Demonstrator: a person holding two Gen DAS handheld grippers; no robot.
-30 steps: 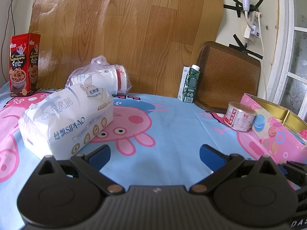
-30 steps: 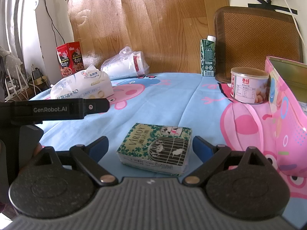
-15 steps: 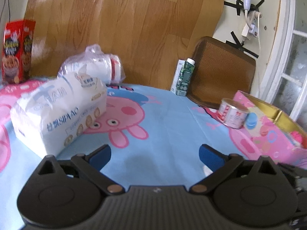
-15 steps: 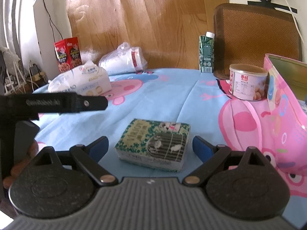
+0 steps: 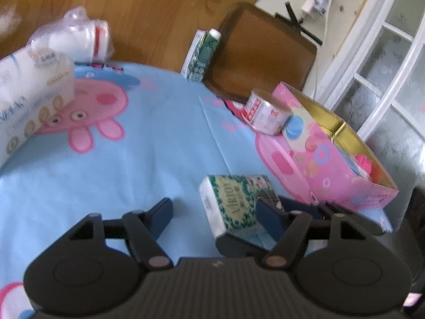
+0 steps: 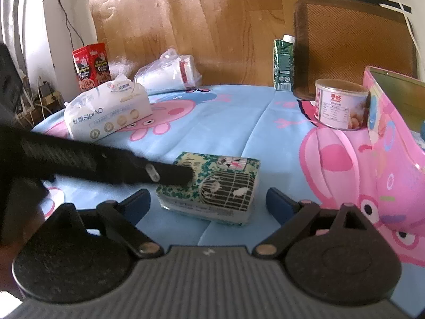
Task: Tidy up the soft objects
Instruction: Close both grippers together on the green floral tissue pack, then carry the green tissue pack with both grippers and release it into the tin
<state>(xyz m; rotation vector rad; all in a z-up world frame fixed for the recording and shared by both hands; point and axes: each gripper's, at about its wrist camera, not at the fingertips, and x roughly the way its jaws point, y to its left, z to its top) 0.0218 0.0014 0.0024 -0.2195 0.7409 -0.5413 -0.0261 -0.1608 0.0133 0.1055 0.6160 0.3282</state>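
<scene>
- Left wrist view: the left gripper [image 5: 212, 210] points down at the surface [image 5: 159, 146] with its blue cartoon-pig cloth; its jaws are closing, and the green tissue pack [image 5: 233, 202] lies flat between them, nearer the right-hand finger; that finger overlaps the pack's end, but I cannot tell whether it presses on it, and the left-hand finger is clearly apart from the pack, so nothing is clamped yet.
- Same view, further off: a pink tin box [image 5: 332, 159] stands open just beside the pack on the right; a small can [image 5: 265, 115] sits against the tin's far corner; a green carton [image 5: 203, 53] stands upright at the far edge, beside a brown woven cushion [image 5: 263, 55]; a large white tissue bag [image 5: 32, 93] lies at the left edge, with a clear plastic bag [image 5: 74, 37] behind it.
- Right wrist view: the right gripper [image 6: 208, 199] hovers with jaws released and wide apart; the green tissue pack [image 6: 212, 186] lies just ahead of them, touched by neither finger; the left gripper's dark finger [image 6: 170, 174] comes in from the left and reaches the pack's left end; the red snack box [image 6: 91, 65] stands upright at the far left, behind the large white tissue bag [image 6: 109, 111]; the pink tin box [image 6: 393, 143] rises at the right with the small can [image 6: 341, 103] beside it.
</scene>
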